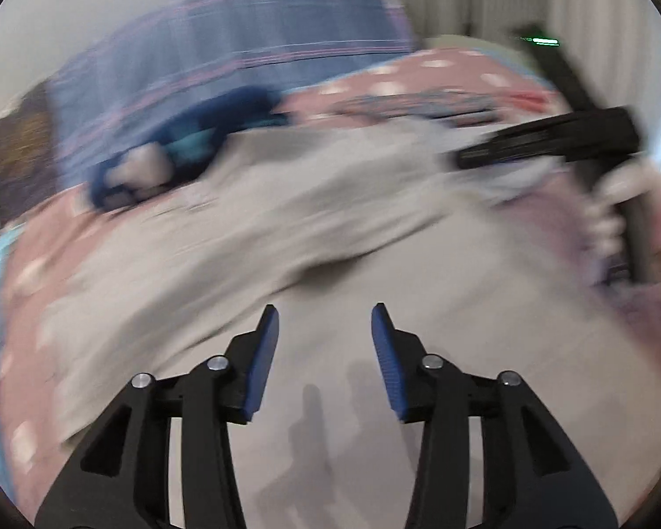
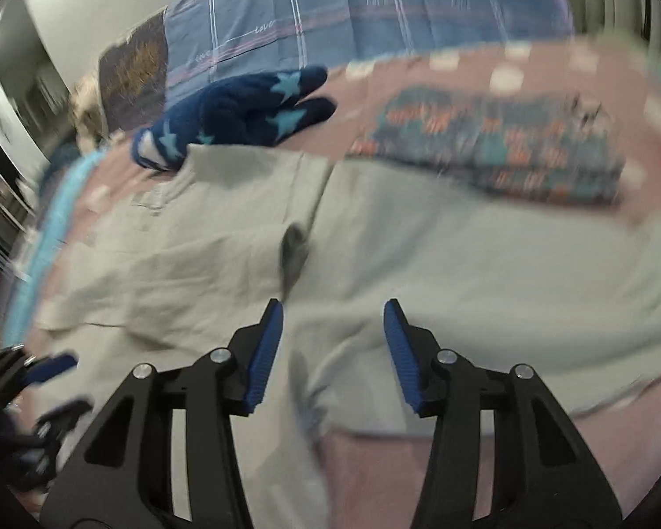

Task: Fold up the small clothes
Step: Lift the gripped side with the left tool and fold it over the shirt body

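So the pale grey garment is spread flat across the middle of the bed, on a pink cover with white dots. It's creased, with a fold line running up its centre and a dark pucker near the middle. In the left wrist view the same grey cloth fills most of the frame, though that shot is pretty smeared.

Right tool hangs over the near part of the grey cloth, blue pads wide apart, nothing between them. Left tool is the same deal: spread wide, empty, over the near cloth. From the right wrist view the left tool pokes in at the near left edge.

Around it: a dark blue piece with light blue stars sits at the far left corner of the grey cloth, touching or just overlapping its edge, hard to say. A folded patterned teal-and-orange piece lies far right, right up against the grey one. Behind both, a blue striped pillow leans at the far end of the bed.
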The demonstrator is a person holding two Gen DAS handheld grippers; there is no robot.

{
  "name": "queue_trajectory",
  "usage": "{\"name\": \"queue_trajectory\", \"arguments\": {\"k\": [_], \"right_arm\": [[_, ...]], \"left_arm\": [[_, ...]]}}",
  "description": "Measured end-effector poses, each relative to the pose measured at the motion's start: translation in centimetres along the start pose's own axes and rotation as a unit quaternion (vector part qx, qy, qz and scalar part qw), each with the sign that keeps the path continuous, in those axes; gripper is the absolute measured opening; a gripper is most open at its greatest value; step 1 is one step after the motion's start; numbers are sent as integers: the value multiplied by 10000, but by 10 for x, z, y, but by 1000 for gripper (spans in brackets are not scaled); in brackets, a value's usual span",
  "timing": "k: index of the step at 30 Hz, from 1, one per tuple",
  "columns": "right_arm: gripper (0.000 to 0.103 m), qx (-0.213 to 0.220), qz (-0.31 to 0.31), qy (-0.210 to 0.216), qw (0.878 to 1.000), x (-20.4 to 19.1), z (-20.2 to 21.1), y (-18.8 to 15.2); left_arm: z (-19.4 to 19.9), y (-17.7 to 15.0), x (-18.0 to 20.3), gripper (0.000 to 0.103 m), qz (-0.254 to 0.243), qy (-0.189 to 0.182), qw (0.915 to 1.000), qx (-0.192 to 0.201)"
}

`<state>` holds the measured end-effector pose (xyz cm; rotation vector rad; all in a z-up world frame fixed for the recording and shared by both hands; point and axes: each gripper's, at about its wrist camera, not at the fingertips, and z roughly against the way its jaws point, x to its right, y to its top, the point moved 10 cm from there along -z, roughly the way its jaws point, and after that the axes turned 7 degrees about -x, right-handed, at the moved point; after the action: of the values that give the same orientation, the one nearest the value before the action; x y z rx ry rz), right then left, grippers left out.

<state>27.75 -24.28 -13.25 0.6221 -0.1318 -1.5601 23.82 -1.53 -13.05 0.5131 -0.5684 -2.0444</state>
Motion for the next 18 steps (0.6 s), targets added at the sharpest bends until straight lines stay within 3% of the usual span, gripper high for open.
{"name": "queue_trajectory", "arguments": {"k": [2,4,6,9,11,12,13,14,15,16,17,18], "right_arm": [[49,-118,-95,380,9992,-13,-2,-7],[49,-123,51,461,9988,-27,-6,-5],[58,-121,234,361,9990,-42,-13,2],[66,-275,124,320,9990,-47,-33,16],[68,-522,-209,438,9975,-47,-55,30],[39,-522,-403,463,9967,-47,-61,37],[18,-442,-460,514,9966,-51,-61,45],[3,-306,-379,594,9970,-59,-55,54],[3,-89,-296,839,9960,-70,-43,61],[3,394,-45,1272,9911,-90,-13,70],[3,679,162,1402,9877,-101,8,72],[3,986,360,1378,9849,-107,30,73]], "left_arm": [[1,-22,-44,51,288,501,9983,-115],[1,-51,-101,54,736,1155,9901,-308],[3,-78,-145,54,1094,1629,9794,-482],[-2,-108,-189,55,1635,1704,9688,-749],[-7,-112,-200,58,1893,1477,9680,-724],[-7,-111,-203,58,1994,1374,9679,-677],[-7,-109,-206,57,1999,1355,9681,-668],[-6,-108,-207,52,1991,1370,9682,-646],[-5,-105,-205,33,1975,1299,9698,-600],[-4,-106,-198,15,1954,1165,9721,-571],[-1,-107,-194,12,1927,1148,9730,-544],[2,-107,-191,10,1798,1370,9727,-516]]}}
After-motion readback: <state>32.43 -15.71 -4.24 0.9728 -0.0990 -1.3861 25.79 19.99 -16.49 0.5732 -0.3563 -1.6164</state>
